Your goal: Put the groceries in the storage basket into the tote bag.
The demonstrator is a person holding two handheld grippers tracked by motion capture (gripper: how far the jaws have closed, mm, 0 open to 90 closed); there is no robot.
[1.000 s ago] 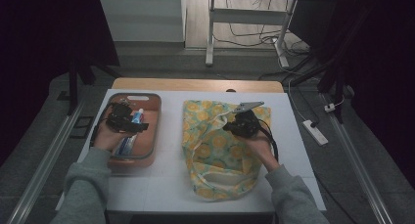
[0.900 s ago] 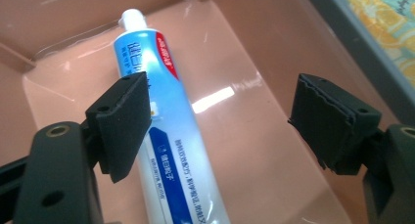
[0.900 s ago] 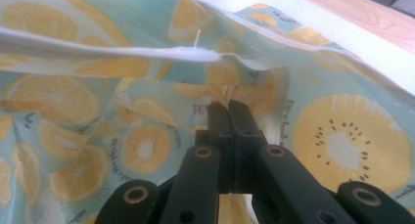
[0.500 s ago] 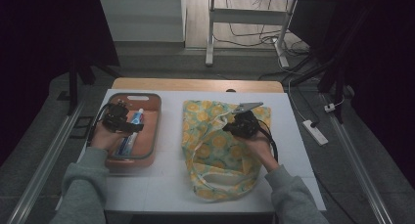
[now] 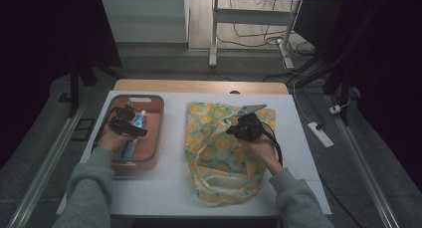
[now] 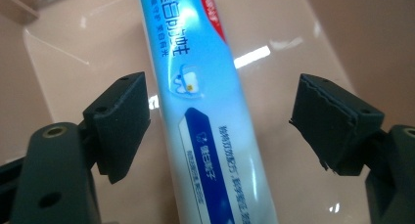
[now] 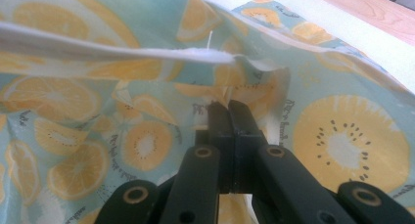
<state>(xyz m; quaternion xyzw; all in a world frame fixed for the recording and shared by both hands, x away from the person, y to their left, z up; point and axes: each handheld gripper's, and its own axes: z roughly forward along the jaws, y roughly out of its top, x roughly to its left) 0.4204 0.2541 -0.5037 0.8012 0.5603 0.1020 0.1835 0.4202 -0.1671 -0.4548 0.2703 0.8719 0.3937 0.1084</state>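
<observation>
Lying lengthwise in a peach-coloured tray (image 5: 152, 138) on the left of the white worktop (image 5: 171, 183), a blue and white toothpaste tube (image 6: 205, 116) sits between the two spread jaws of the left claw (image 6: 220, 121); neither jaw touches it. From above, the left claw (image 5: 130, 127) hangs over the tray's middle, held by a hand in a grey sleeve (image 5: 89, 188). To the right, well apart from the tray, a pale blue cloth bag (image 5: 219, 153) printed with yellow fruit slices lies flat. The right claw (image 7: 228, 109) is clamped shut on a fold of the bag's fabric near its opening, lifting the edge slightly. From above, the right claw (image 5: 238, 130) is over the bag's far half.
</observation>
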